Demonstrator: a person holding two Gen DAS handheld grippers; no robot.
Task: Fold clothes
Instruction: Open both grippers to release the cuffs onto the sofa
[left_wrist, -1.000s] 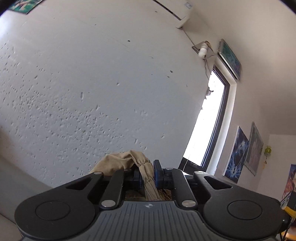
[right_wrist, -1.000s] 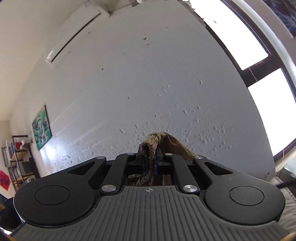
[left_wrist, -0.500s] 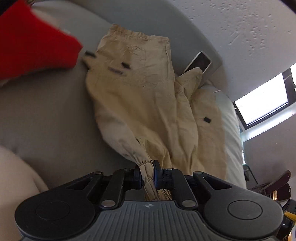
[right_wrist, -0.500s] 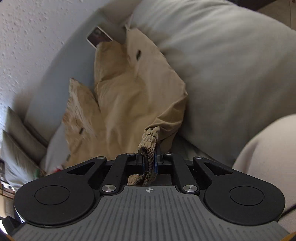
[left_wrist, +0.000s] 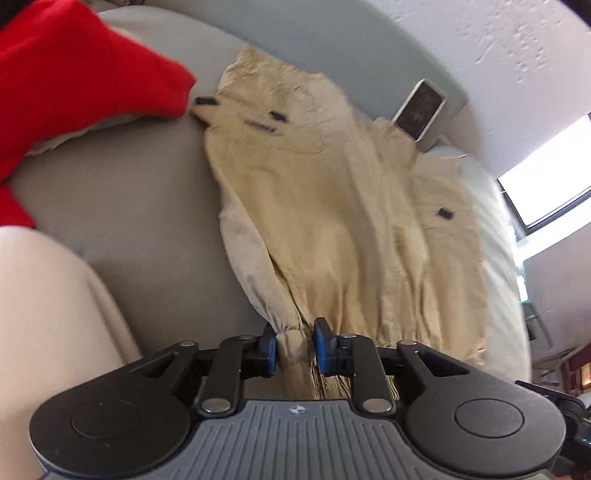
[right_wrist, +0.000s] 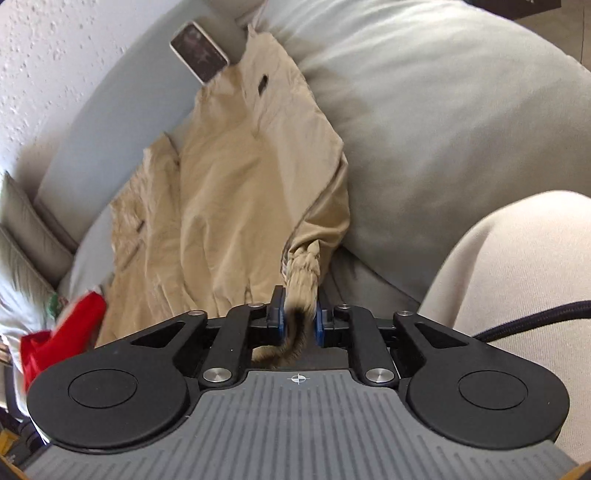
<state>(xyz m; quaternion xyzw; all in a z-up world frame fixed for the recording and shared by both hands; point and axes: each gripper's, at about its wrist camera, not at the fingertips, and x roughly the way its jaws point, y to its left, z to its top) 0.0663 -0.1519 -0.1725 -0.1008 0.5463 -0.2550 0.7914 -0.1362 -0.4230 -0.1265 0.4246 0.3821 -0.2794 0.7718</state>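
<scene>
Both handheld rigs look the same: left gripper (left_wrist: 294, 349) and right gripper (right_wrist: 299, 317) have chunky black linkage arms, silver pivot screws, two round black discs, blue pads and a ribbed grey body with a tiny crosshair mark. Person's wearing cream trousers (right_wrist: 517, 266).

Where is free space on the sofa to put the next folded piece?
Bare grey sofa lies between the tan trousers and the red garment. The back corner is crowded: a phone leans there beside the trousers.
</scene>
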